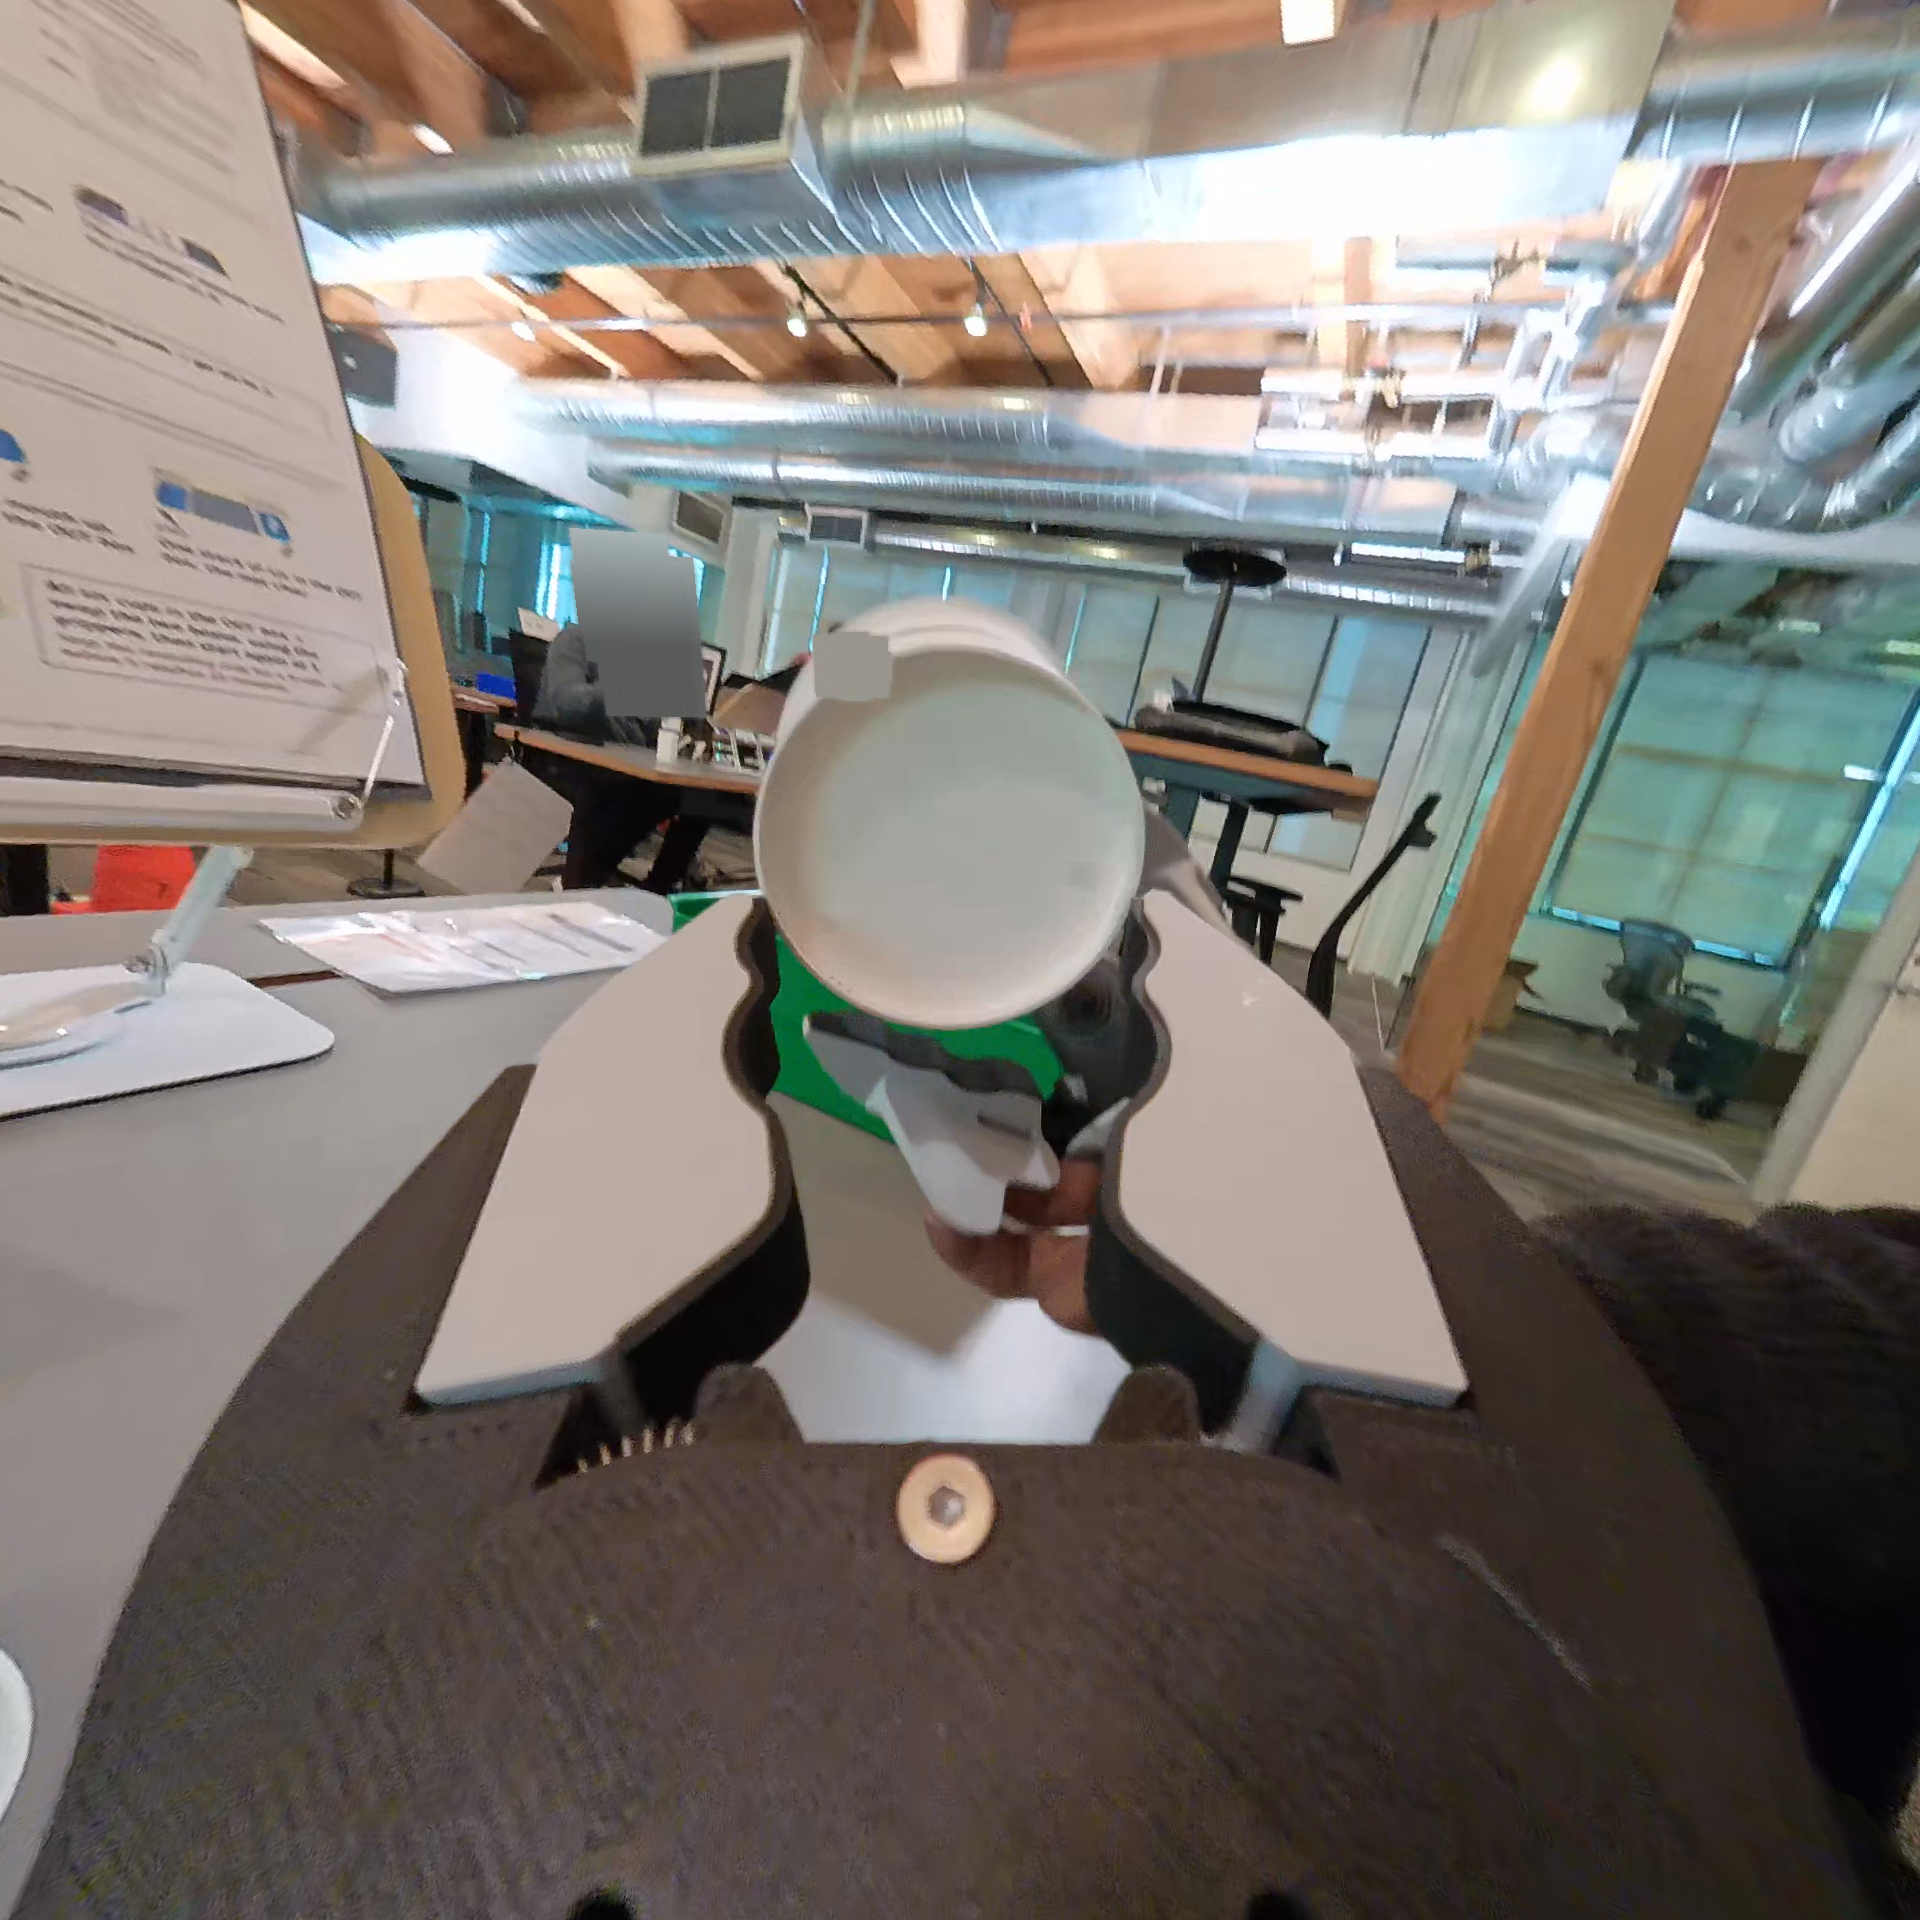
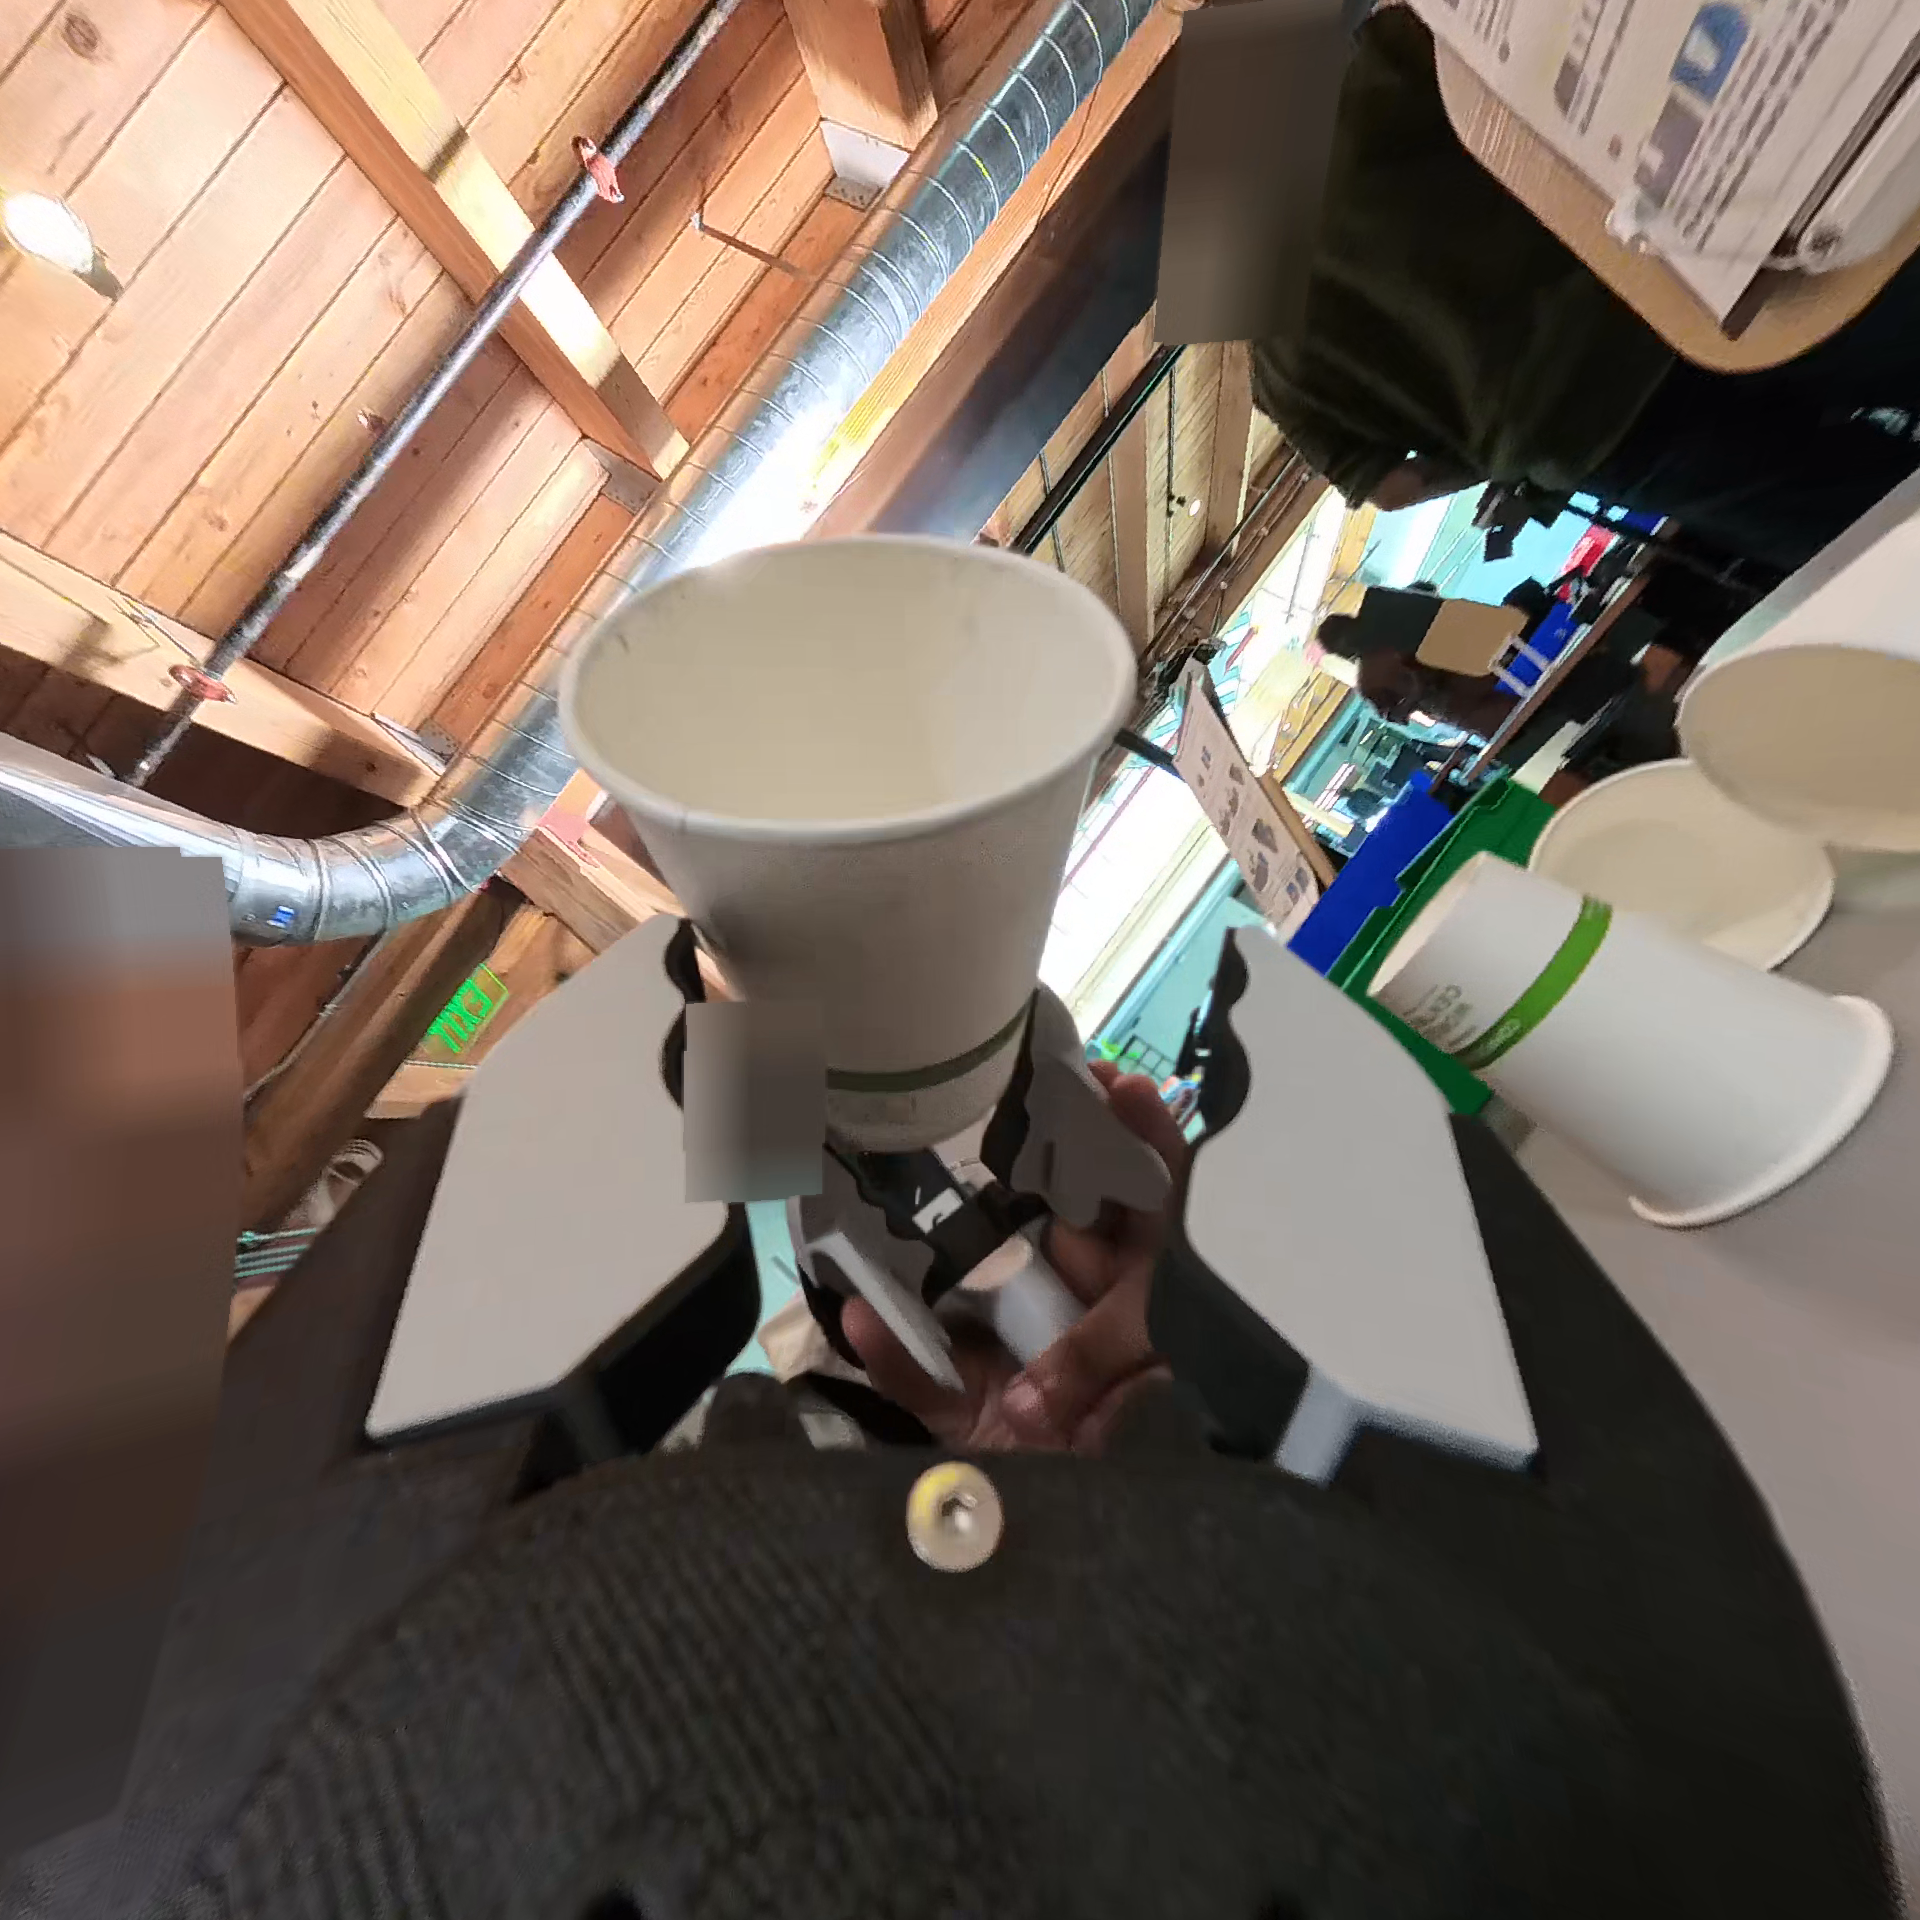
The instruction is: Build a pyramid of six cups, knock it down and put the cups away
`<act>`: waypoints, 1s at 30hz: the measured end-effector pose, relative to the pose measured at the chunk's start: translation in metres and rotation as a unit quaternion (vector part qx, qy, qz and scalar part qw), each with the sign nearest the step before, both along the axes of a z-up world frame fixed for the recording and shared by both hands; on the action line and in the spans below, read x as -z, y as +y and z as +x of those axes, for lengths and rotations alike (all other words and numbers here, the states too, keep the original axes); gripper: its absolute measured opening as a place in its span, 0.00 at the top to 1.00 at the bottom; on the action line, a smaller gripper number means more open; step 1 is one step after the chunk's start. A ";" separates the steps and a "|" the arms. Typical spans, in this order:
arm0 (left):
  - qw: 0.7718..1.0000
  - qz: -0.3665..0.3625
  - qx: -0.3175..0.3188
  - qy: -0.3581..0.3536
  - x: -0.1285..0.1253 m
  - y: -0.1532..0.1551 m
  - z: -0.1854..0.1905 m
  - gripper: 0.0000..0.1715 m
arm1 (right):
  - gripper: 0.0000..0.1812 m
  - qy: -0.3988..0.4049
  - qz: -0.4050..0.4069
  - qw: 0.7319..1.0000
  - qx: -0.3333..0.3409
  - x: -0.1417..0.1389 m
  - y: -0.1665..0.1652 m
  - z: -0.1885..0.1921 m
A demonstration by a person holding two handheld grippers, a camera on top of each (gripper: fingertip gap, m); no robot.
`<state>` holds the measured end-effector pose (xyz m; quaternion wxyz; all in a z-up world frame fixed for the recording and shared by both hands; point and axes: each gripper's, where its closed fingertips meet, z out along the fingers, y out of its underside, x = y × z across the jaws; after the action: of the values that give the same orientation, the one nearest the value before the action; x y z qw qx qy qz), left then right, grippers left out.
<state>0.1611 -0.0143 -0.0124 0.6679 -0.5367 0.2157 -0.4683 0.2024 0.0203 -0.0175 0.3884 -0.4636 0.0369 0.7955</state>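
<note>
Left gripper [image 1: 945, 935] is clamped on the white paper cup with a thin green band [image 1: 945, 862], near its base. The cup is held aloft, its bottom towards this camera. Probably it is held so to offer the mouth to the right gripper [image 2: 956, 940], whose fingers stand spread either side of the cup wall, one clearly apart from it. A privacy patch hides contact on the other side. A second green-banded paper cup [image 2: 1662, 1039] lies tipped on the grey table [image 2: 1787, 1351].
</note>
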 end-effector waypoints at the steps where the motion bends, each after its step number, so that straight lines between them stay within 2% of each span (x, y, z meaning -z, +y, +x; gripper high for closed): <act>1: 1.000 -0.001 0.005 0.011 0.005 0.000 0.003 0.62 | 0.48 -0.006 0.008 1.000 0.009 -0.001 0.001 0.003; 5: 0.999 -0.009 0.029 0.036 0.017 -0.002 0.012 0.62 | 0.44 -0.024 0.037 0.997 0.058 -0.005 0.007 0.016; 13: 0.994 -0.024 0.064 0.082 0.038 -0.005 0.025 0.62 | 0.44 -0.068 0.065 0.992 0.084 -0.005 0.013 0.025; 19: 0.993 -0.023 0.062 0.095 0.044 -0.003 0.025 0.62 | 0.44 -0.096 0.072 0.988 0.095 -0.004 0.015 0.026; 22: 0.993 -0.011 0.043 0.107 0.046 0.000 0.024 0.65 | 0.44 -0.118 0.092 0.980 0.128 -0.017 0.020 0.038; 26: 0.993 -0.017 0.038 0.109 0.049 0.003 0.021 0.65 | 0.45 -0.200 0.144 0.943 0.225 -0.043 0.037 0.079; 28: 0.993 -0.026 0.034 0.108 0.051 0.005 0.019 0.65 | 0.44 -0.256 0.172 0.907 0.286 -0.056 0.049 0.108; 30: 0.993 -0.032 0.029 0.111 0.054 0.006 0.016 0.65 | 0.44 -0.315 0.196 0.859 0.353 -0.066 0.063 0.144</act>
<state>0.1766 -0.0082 -0.0662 0.6086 -0.6000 0.2886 -0.4315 0.3460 0.0832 0.0486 0.7167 -0.5597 -0.0831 0.4078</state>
